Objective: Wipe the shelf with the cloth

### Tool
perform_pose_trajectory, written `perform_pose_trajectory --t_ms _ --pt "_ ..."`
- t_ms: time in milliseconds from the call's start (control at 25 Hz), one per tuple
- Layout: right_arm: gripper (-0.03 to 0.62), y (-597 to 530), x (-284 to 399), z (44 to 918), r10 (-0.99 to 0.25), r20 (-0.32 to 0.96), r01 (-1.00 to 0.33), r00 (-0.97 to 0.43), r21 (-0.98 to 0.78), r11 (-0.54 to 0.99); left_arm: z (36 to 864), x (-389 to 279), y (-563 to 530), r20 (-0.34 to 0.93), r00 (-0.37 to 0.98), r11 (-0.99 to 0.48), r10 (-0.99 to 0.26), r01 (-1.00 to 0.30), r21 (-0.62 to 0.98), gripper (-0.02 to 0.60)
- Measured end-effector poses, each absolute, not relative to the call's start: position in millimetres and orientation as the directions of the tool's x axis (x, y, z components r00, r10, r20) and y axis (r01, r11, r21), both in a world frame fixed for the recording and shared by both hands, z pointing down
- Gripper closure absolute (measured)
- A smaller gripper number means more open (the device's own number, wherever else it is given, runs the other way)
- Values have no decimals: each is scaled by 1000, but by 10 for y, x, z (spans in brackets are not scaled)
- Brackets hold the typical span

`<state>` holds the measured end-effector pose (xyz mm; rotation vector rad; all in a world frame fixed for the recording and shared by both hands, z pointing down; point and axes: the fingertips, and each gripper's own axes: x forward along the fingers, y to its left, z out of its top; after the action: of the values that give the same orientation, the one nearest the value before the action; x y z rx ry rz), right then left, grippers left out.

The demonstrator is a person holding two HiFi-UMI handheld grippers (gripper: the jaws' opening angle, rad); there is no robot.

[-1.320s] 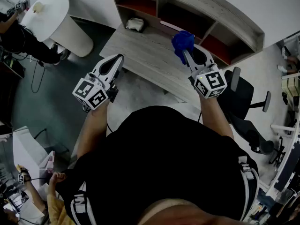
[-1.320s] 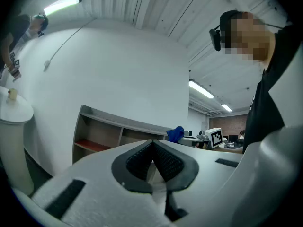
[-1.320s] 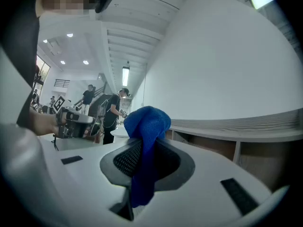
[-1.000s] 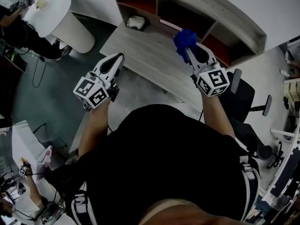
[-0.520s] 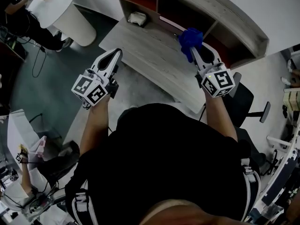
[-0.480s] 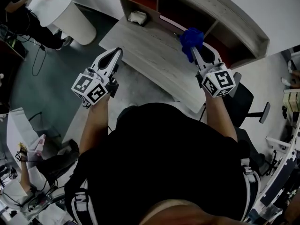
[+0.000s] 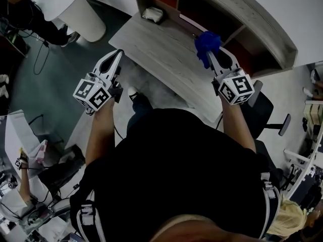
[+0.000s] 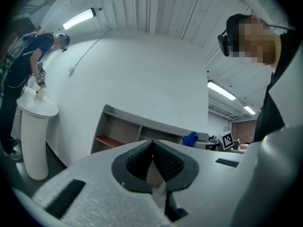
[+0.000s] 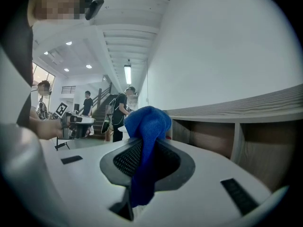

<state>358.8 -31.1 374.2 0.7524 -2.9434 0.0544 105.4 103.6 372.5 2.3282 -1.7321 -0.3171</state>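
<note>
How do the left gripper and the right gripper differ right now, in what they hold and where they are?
The right gripper is shut on the blue cloth; the left gripper's jaws are together with nothing between them. In the head view the right gripper shows up by the shelf, the left gripper at the desk's near edge, farther from the shelf. Both carry a marker cube and point towards the shelf.

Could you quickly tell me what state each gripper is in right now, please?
Left gripper: closed, holding nothing.
Right gripper: closed on the blue cloth.
</note>
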Motion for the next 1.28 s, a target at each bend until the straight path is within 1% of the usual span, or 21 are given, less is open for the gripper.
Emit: perform_pose_trajectory --t_ms 480,800,1280 --pt "528 -507 2863 3794 -465 119 -471 -877 -27 882 3958 524 750 17 311 -292 -950 -909 298 565" --pt "528 -758 2474 3806 -485 117 -492 -866 -35 870 4039 165 458 41 314 -293 -948 -917 270 565" --pt "528 -1172 1566 3893 -494 133 -501 -859 -25 865 4128 -596 -43 62 355 -327 -933 -905 271 565"
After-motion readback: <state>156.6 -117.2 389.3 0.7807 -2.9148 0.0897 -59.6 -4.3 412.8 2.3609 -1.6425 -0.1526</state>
